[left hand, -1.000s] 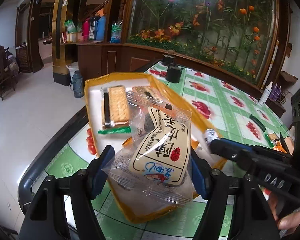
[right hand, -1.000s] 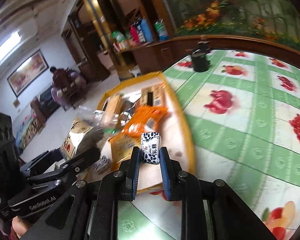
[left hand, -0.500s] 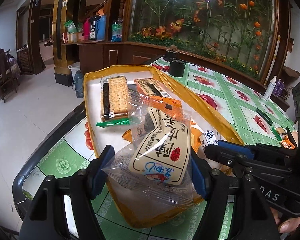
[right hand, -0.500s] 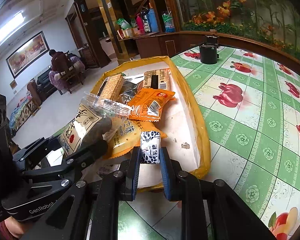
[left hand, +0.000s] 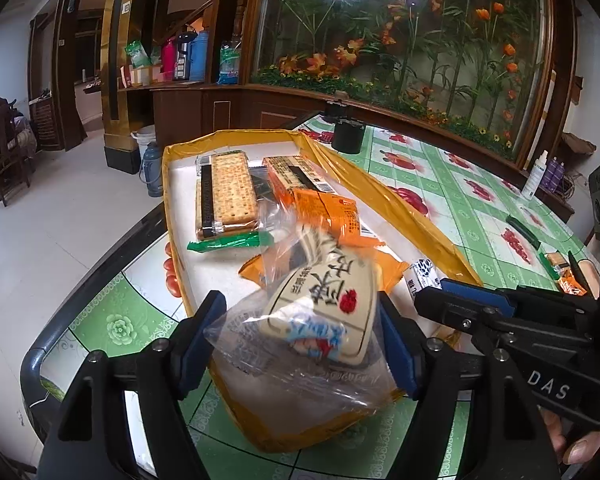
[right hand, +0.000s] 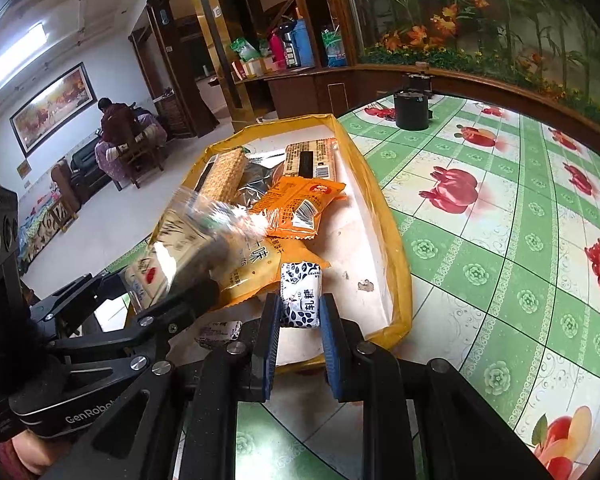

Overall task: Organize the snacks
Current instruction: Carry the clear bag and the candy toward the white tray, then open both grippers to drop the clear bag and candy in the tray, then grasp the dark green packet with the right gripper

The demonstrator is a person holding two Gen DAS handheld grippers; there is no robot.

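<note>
1. Since half a second back, the clear-wrapped snack bag [left hand: 320, 312] in the left gripper [left hand: 300, 344] has tipped over toward the right and blurred a little, while the small candy [right hand: 300, 300] in the right gripper [right hand: 298, 332] sits much as it did.
2. Both of the left gripper's blue pads press into the crinkly clear bag from either side, spread fairly wide around it, and the bag hangs over the near end of the yellow-rimmed tray [left hand: 168, 216].
3. Narrowly set, the right gripper's fingers pinch the white candy with dark seed-like marks, holding it upright above the tray's near right part.
4. Just beside and below the left gripper, seen from the right wrist, another small wrapped candy [right hand: 218, 330] lies low at the near end of the tray.
5. Further in, a yellow-orange packet [right hand: 256, 264] lies flat on the tray with an orange packet [right hand: 304, 204] resting partly on it.
6. Beyond those lie a cracker pack [left hand: 228, 196] on the left and a barcode-labelled pack [left hand: 296, 172] on the right, with a green wrapper [left hand: 224, 244] in front of the crackers.
7. On the green patterned tablecloth [right hand: 480, 240] past the tray's far end stands a black container [left hand: 348, 134].
</note>
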